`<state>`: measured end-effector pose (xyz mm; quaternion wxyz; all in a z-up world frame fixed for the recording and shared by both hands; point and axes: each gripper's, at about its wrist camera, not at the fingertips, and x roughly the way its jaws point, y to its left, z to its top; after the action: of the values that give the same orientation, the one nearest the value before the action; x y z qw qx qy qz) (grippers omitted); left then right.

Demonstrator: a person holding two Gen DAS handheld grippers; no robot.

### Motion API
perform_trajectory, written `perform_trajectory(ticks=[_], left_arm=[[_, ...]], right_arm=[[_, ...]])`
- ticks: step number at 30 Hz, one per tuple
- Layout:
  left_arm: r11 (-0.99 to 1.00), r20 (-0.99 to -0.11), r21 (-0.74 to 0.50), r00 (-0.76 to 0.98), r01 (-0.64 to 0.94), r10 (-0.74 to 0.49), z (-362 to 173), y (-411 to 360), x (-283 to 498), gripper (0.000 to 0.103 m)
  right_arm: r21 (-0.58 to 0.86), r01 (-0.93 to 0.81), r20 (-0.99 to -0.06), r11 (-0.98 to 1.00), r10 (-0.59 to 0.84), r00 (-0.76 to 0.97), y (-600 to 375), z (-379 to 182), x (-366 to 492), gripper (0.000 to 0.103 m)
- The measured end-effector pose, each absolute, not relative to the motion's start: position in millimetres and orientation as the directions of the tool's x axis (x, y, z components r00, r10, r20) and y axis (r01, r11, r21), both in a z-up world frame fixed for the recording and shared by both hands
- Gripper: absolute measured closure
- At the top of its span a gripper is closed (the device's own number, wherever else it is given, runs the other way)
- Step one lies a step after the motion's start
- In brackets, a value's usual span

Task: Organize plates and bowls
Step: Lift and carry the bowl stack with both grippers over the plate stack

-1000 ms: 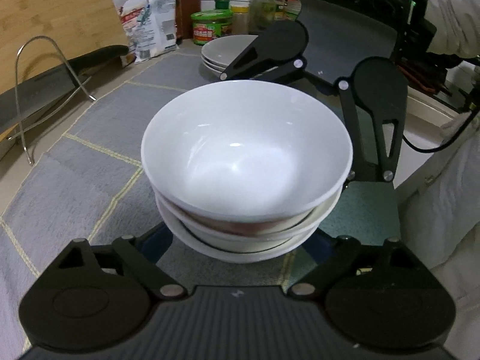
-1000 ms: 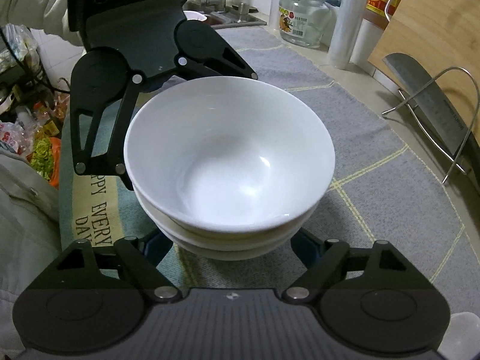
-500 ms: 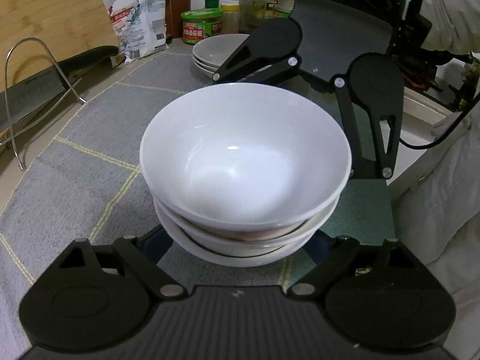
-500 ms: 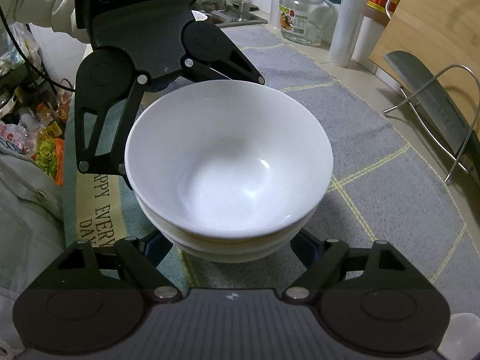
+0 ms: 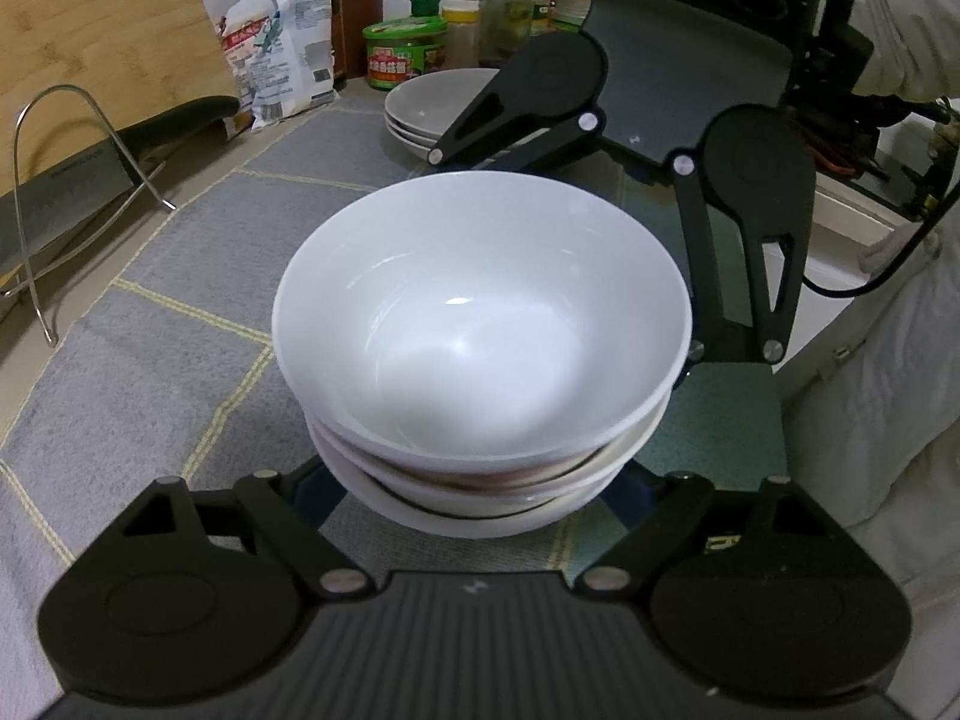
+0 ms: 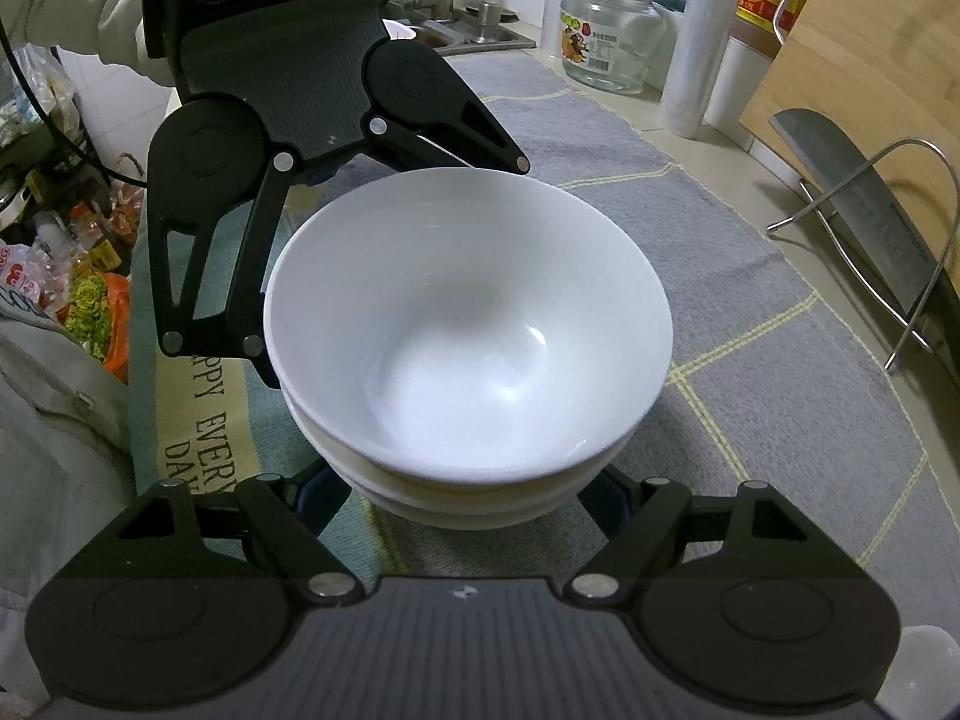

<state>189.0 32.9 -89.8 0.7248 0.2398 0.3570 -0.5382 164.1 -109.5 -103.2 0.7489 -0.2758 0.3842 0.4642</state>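
A stack of white bowls (image 5: 480,354) sits between my two grippers, which face each other. In the left wrist view my left gripper (image 5: 480,498) is spread wide around the near side of the stack, its fingertips hidden under the bowls. In the right wrist view the stack (image 6: 468,336) lies inside my right gripper (image 6: 468,492), also spread wide on the opposite side. Whether the stack is lifted off the grey mat (image 5: 180,276) is not clear. A stack of grey plates (image 5: 432,108) stands behind the bowls, beside the right gripper.
A knife on a wire rack (image 5: 72,180) and a wooden board (image 5: 90,30) stand along the wall. Bottles, a green-lidded jar (image 5: 405,54) and a bag (image 5: 276,54) line the back. A glass jar (image 6: 612,36) and sink (image 6: 480,30) are at the other end.
Both grippers and the bowl stack have shifted together along the counter away from the plates and jars, and the stack looks slightly higher in the views. The hold on the stack is unchanged.
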Motion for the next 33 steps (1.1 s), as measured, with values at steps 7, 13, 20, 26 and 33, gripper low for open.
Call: perform_trajectory(ticks=[7,13,20,26,33], left_arm=[[0.319,-0.775,-0.024,0.184,0.947,-0.604,-78.8,26.0,181.5,0.016],[0.321,-0.775,0.012,0.211,0.947,-0.596,-64.8,11.7,174.0,0.016],[0.322,-0.776,0.033,0.227,0.946,-0.589,-53.2,-16.2,173.9,0.016],[0.312,-0.771,0.047,0.233,0.949,-0.592,-44.8,-45.7,175.8,0.016],[0.291,-0.760,0.063,0.235,0.955,-0.606,-41.8,-88.7,175.7,0.016]], right_arm=[[-0.075,-0.912,-0.826,0.404,0.487,0.284,-116.4,-92.3,156.6,0.018],[-0.081,-0.911,-0.818,0.405,0.495,0.293,-131.2,-79.8,151.7,0.018],[-0.106,-0.908,-0.811,0.405,0.493,0.315,-155.3,-69.2,150.0,0.018],[-0.117,-0.903,-0.808,0.413,0.489,0.329,-186.3,-61.6,149.8,0.018],[-0.138,-0.891,-0.805,0.432,0.476,0.355,-227.8,-52.1,153.2,0.018]])
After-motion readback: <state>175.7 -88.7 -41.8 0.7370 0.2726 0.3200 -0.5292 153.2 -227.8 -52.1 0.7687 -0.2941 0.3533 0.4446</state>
